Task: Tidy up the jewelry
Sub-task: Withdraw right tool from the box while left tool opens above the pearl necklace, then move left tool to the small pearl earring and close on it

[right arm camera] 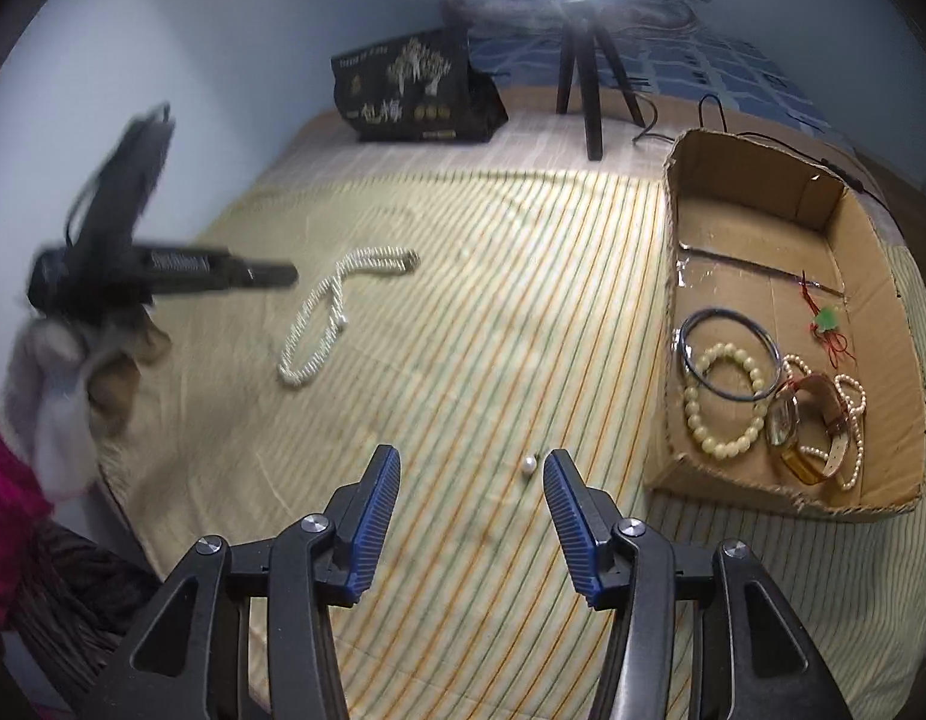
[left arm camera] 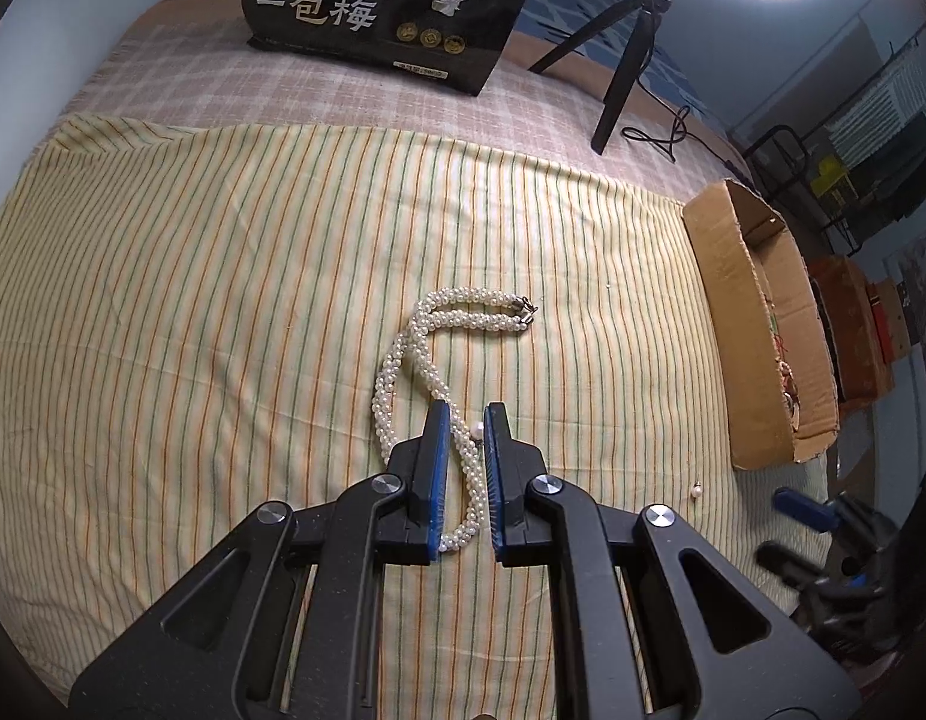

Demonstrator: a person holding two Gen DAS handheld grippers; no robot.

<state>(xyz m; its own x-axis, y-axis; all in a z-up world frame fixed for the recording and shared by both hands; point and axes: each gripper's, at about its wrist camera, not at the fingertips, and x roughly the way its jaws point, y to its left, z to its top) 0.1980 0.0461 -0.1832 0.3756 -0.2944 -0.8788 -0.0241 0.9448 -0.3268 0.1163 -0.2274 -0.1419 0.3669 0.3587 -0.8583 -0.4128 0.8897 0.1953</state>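
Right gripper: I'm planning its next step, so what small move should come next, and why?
Probably ease the right gripper down and slightly right until the loose pearl sits centred, then close. Its fingers are open, and the pearl lies on the striped cloth near the right finger.

Jewelry on striped cloth, part boxed.
Pearl necklace [left arm camera: 430, 360] lies looped mid-cloth; loose pearl [right arm camera: 528, 466] near the cardboard box [right arm camera: 673, 276] at right edge, holding bead bracelet [right arm camera: 727, 402], bangle [right arm camera: 697, 324], watch [right arm camera: 790, 420].
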